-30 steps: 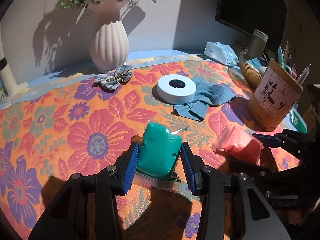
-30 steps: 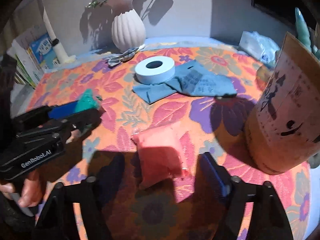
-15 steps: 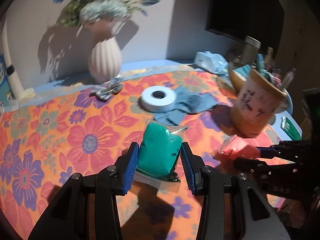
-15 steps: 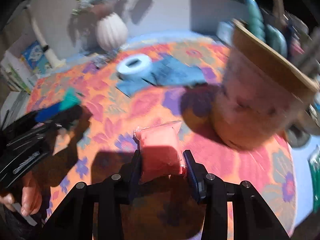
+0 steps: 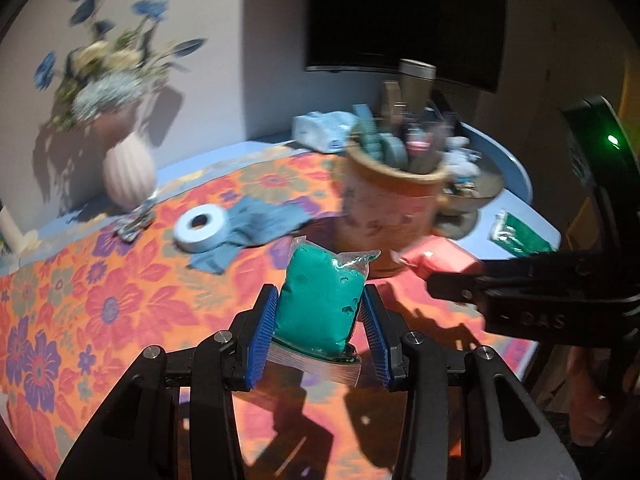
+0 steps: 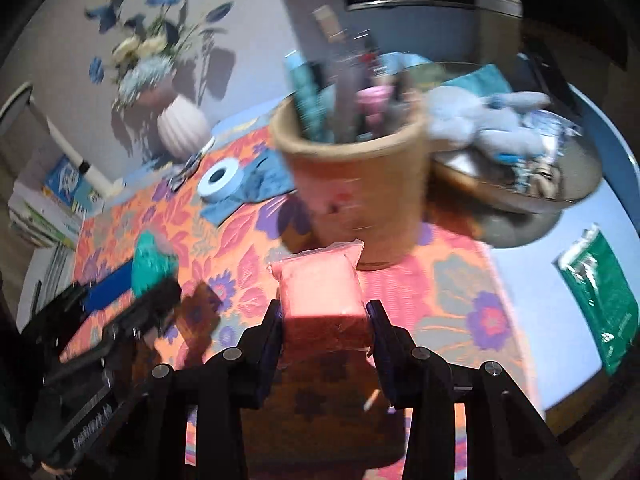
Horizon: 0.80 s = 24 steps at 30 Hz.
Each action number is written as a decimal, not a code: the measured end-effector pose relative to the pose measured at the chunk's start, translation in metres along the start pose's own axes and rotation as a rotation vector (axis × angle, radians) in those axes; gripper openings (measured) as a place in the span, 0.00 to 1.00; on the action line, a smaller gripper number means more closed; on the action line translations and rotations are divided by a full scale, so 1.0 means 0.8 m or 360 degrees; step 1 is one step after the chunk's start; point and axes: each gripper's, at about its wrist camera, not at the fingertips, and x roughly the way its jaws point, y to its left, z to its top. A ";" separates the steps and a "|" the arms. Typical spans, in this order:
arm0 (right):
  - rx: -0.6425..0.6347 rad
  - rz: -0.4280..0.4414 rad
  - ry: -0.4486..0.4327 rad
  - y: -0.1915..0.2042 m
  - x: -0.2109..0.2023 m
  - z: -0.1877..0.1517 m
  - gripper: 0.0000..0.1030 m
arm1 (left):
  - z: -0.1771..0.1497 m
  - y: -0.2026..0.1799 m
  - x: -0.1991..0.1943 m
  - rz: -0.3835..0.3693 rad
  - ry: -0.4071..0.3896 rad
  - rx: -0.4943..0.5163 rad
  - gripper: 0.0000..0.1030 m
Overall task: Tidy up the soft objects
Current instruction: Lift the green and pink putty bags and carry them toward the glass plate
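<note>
My left gripper [image 5: 318, 316] is shut on a green clay bag [image 5: 320, 300] and holds it above the floral tablecloth [image 5: 120, 300]. My right gripper [image 6: 324, 320] is shut on a pink clay bag [image 6: 322, 288], also lifted off the cloth. In the left wrist view the pink bag [image 5: 436, 258] and right gripper [image 5: 452, 276] show at the right. In the right wrist view the green bag [image 6: 150, 258] and left gripper [image 6: 132, 288] show at the left. A metal bowl [image 6: 576, 188] with a grey plush toy [image 6: 480, 124] stands behind the pen pot [image 6: 356, 188].
A white tape roll [image 5: 200, 222] lies on a blue cloth [image 5: 260, 224]. A white vase [image 5: 128, 176] stands at the back left, with a folded patterned cloth [image 5: 134, 222] by it. A tissue pack [image 5: 320, 130] and a green packet [image 6: 600, 296] lie on the blue table.
Both grippers have risen with their bags and moved right toward the pen pot and bowl. The right gripper, open a second ago, has shut on the pink bag.
</note>
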 end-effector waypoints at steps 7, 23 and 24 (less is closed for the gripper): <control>0.0163 -0.0008 -0.0077 -0.069 -0.031 -0.005 0.39 | 0.020 -0.076 -0.003 -0.0159 -0.0032 0.0108 0.38; 0.0482 -0.0036 -0.0306 -0.204 -0.091 0.036 0.39 | 0.121 -0.182 0.053 -0.0371 -0.0015 0.0105 0.38; 0.0489 -0.0036 -0.0321 -0.207 -0.093 0.043 0.39 | 0.134 -0.181 0.061 -0.0400 0.0006 0.0064 0.38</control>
